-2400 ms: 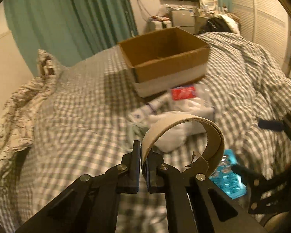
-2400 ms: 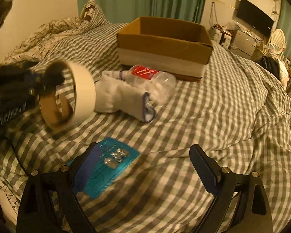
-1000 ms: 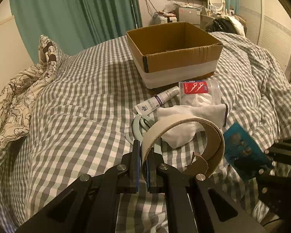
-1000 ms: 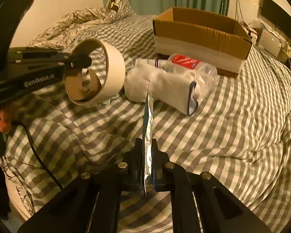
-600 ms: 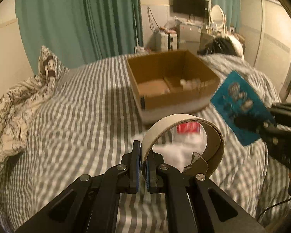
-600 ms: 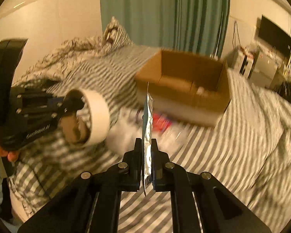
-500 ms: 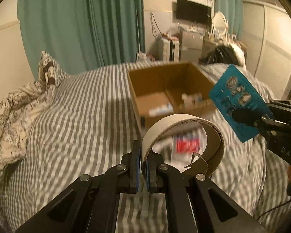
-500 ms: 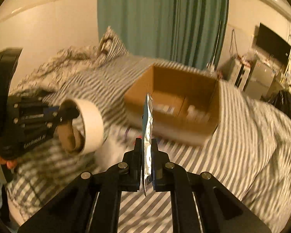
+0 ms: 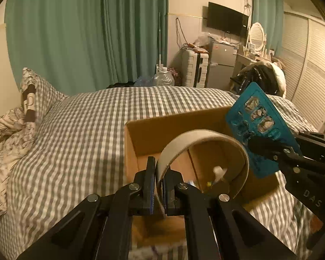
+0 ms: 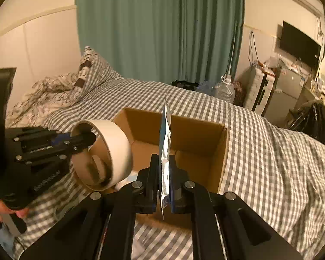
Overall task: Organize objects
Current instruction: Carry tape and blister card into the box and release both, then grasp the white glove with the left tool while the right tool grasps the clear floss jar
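Observation:
My left gripper [image 9: 159, 169] is shut on a cream tape roll [image 9: 205, 136] and holds it over the near left part of the open cardboard box [image 9: 173, 121]. The roll also shows in the right wrist view [image 10: 117, 147]. My right gripper [image 10: 163, 166] is shut on a blue foil blister pack [image 10: 165, 143], seen edge-on, above the box [image 10: 197, 134]. In the left wrist view the pack [image 9: 260, 125] hangs over the box's right side. Small items lie inside the box [image 9: 216, 173].
The box sits on a grey checked bedspread [image 9: 80, 130]. A pillow and crumpled floral bedding [image 9: 10, 125] lie at the left. Green curtains [image 9: 86, 32], a suitcase [image 9: 195, 69], a small fridge and a wall TV stand beyond the bed.
Both grippers rose and moved forward from the bed items to above the box. The right gripper, open 2.4 s ago, has since shut on the blister pack and lifted it.

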### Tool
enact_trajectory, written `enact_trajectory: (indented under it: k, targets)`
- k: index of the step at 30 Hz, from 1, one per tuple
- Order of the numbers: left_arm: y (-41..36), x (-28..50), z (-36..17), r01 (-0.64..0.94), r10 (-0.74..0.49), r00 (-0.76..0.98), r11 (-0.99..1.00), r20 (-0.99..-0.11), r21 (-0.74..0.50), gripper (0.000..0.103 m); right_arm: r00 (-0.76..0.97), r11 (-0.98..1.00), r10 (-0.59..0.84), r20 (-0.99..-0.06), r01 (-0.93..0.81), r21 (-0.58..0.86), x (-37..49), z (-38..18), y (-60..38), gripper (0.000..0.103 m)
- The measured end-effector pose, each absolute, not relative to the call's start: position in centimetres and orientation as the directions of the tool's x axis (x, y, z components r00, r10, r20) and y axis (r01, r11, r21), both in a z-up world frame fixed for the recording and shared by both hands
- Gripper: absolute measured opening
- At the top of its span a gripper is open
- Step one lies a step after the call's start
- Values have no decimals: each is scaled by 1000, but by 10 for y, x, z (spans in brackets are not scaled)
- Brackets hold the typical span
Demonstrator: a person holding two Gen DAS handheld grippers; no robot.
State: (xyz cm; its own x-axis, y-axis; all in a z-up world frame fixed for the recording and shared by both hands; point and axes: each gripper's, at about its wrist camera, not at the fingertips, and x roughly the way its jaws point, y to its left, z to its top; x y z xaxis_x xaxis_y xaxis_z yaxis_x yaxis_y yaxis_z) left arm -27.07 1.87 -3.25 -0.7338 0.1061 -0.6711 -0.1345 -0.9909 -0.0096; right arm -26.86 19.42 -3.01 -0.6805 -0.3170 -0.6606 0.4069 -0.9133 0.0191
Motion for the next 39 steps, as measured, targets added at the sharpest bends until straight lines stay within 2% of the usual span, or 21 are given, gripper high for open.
enact_trajectory:
  k: [1, 3, 4, 5, 6, 7, 12, 14, 18, 20, 25, 33, 39]
  targets:
    - [19, -276, -37, -137, 112, -730, -990, -674, -16, 7, -677, -915, -316, -665, 402, 25, -277, -34, 196, 8]
    - [22, -287, -46, -148, 130, -715, -988, -687, -34, 18, -681, -923, -302, -667, 383, 26, -284, -39, 200, 8]
    - [21, -290, -50, -151, 136, -707, -988, -694, -39, 35, -681, -926, -297, -669, 377, 27, -287, -41, 202, 15]
    - [21, -291, -55, -148, 130, -701, -988, -702, -36, 60, -685, -928, -295, -666, 371, 30, -287, -43, 204, 36]
    - [22, -290, -59, -139, 117, -699, -990, -706, -26, 68, -693, -931, -297, -657, 364, 36, -286, -45, 207, 48]
    - [22, -288, -62, -130, 103, -704, -991, -703, -15, 73, -701, -933, -298, -648, 358, 42, -286, -45, 209, 67]
    - [22, -278, -63, -134, 106, -683, -991, -723, -18, 76, -710, -937, -290, -642, 347, 40, -275, -41, 219, 69]
    - [23, -269, -53, -131, 96, -690, -991, -717, -6, 89, -720, -939, -285, -632, 342, 33, -269, -32, 220, 69]
    - [21, -243, -21, -139, 91, -726, -990, -682, 16, 92, -749, -939, -298, -592, 341, 41, -244, -1, 226, 73]
    - [14, -225, -1, -126, 82, -747, -992, -659, 19, 97, -764, -938, -299, -572, 345, 29, -229, 14, 227, 74]
    - [-1, -178, 46, -106, 96, -797, -994, -596, -19, 103, -800, -931, -305, -516, 366, -18, -182, 52, 229, 77]
    - [-14, -113, 94, -118, 101, -835, -993, -541, -4, 103, -828, -920, -326, -456, 389, -47, -121, 95, 225, 85]
    - [-22, -80, 62, -63, 68, -821, -998, -567, -29, 103, -815, -909, -335, -472, 411, -64, -91, 74, 212, 88]
